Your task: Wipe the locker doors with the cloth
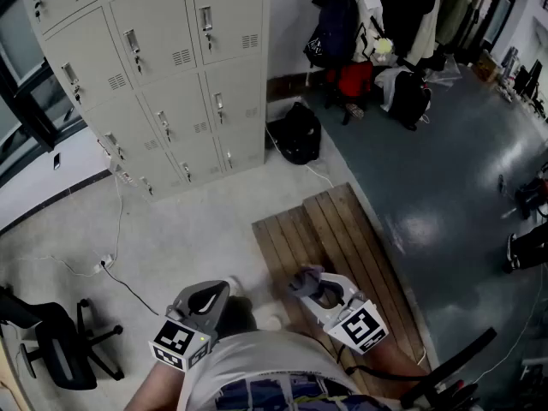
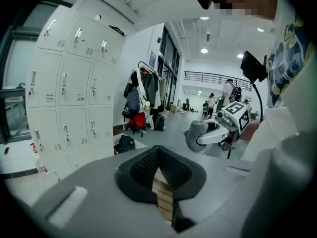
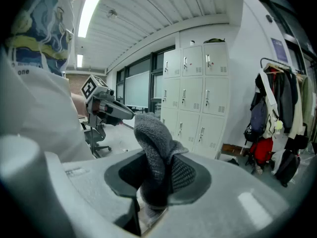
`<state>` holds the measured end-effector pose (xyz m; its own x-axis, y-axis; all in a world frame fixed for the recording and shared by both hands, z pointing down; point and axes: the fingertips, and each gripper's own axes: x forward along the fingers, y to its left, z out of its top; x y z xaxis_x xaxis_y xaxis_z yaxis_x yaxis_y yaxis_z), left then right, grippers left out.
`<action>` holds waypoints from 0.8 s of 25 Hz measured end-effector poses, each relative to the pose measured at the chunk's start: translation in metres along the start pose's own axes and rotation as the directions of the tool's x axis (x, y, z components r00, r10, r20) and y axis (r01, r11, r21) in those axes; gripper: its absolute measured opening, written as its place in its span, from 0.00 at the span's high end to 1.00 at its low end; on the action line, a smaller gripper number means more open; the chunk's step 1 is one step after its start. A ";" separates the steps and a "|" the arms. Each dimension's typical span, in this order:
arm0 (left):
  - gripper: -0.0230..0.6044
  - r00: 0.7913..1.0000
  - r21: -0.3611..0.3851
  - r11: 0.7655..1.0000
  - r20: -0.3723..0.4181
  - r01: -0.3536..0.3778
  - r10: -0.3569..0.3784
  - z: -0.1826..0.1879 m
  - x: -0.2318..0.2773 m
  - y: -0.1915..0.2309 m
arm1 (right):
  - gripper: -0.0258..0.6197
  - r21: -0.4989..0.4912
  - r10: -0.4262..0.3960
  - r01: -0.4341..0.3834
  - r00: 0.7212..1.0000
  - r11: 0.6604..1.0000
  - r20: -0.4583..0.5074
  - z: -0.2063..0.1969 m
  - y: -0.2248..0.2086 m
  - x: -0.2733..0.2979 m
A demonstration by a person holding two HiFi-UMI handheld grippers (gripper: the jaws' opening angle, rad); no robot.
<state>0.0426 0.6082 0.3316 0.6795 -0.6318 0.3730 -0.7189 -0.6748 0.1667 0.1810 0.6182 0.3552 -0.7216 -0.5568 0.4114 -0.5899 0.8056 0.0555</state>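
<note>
The grey lockers [image 1: 163,75] stand at the upper left of the head view, a few steps away across the floor; they also show in the left gripper view [image 2: 64,93] and the right gripper view [image 3: 198,98]. A grey fuzzy cloth [image 3: 154,140] sticks up from my right gripper [image 3: 156,175], which is shut on it. The head view has this gripper [image 1: 318,288] low and right of centre, over a wooden pallet, with the cloth [image 1: 304,279] bunched at its tip. My left gripper [image 1: 210,300] is held low at the left, its jaws [image 2: 158,155] shut on nothing.
A slatted wooden pallet [image 1: 342,247] lies on the floor under my right side. A black bag [image 1: 298,133] sits at the lockers' right end. Coats and bags [image 1: 385,32] hang beyond. An office chair [image 1: 51,341] stands lower left, and a cable [image 1: 116,268] crosses the floor.
</note>
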 end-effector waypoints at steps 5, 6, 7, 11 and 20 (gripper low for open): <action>0.96 1.000 0.019 1.000 -0.005 0.011 -0.010 0.013 0.032 0.022 | 0.79 0.001 -0.018 0.018 1.000 1.000 0.008 0.004 -0.038 0.019; 0.96 1.000 0.016 1.000 -0.003 0.012 -0.012 0.017 0.040 0.030 | 0.79 0.001 -0.019 0.019 1.000 1.000 0.005 0.005 -0.047 0.025; 0.96 1.000 0.014 1.000 -0.001 0.013 -0.013 0.021 0.050 0.040 | 0.79 0.001 -0.021 0.021 1.000 1.000 0.000 0.005 -0.057 0.032; 0.96 0.999 0.011 0.999 0.004 0.038 -0.038 0.029 0.098 0.091 | 0.79 0.014 -0.002 0.003 0.999 1.000 -0.043 0.000 -0.105 0.075; 0.96 0.997 0.013 0.998 0.037 0.068 -0.068 0.116 0.192 0.224 | 0.78 -0.181 -0.014 -0.012 0.990 0.983 -0.142 0.060 -0.254 0.197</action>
<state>0.0291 0.2918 0.3345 0.7320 -0.5977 0.3271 -0.6692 -0.7209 0.1801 0.1672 0.2917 0.3673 -0.6547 -0.5335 0.5356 -0.5057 0.8357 0.2142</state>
